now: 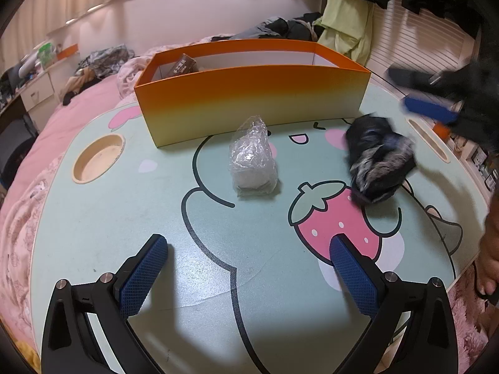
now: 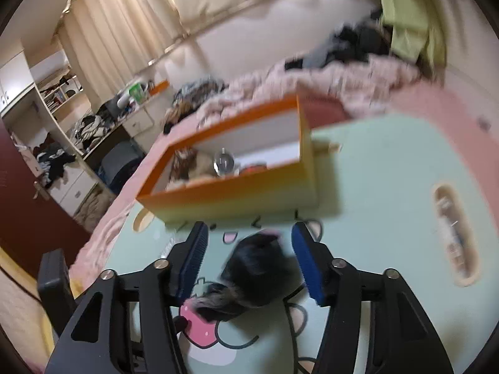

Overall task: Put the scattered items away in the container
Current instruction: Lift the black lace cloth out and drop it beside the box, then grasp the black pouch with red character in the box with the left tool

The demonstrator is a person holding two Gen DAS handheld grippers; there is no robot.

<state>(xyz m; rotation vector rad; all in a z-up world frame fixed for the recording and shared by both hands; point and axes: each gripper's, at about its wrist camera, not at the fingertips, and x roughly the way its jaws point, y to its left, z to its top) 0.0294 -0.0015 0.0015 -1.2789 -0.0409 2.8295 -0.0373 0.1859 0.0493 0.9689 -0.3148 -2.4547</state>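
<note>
A pale green lap table (image 1: 109,218) with a cartoon strawberry print sits on a pink bed (image 1: 37,162). At its far side stands the orange container (image 1: 249,99) — a brown packet (image 1: 184,65) leans in its left end. In front of it, on the tabletop, lie a black furry item (image 1: 379,159) to the right and a crumpled clear plastic bag (image 1: 252,159) near the middle, well apart from each other. The left gripper (image 1: 249,249) hovers low over the table, jaws spread wide and empty. The right gripper (image 2: 249,258) — blurred — has its jaws apart on either side of the furry item, not closed on it.
</note>
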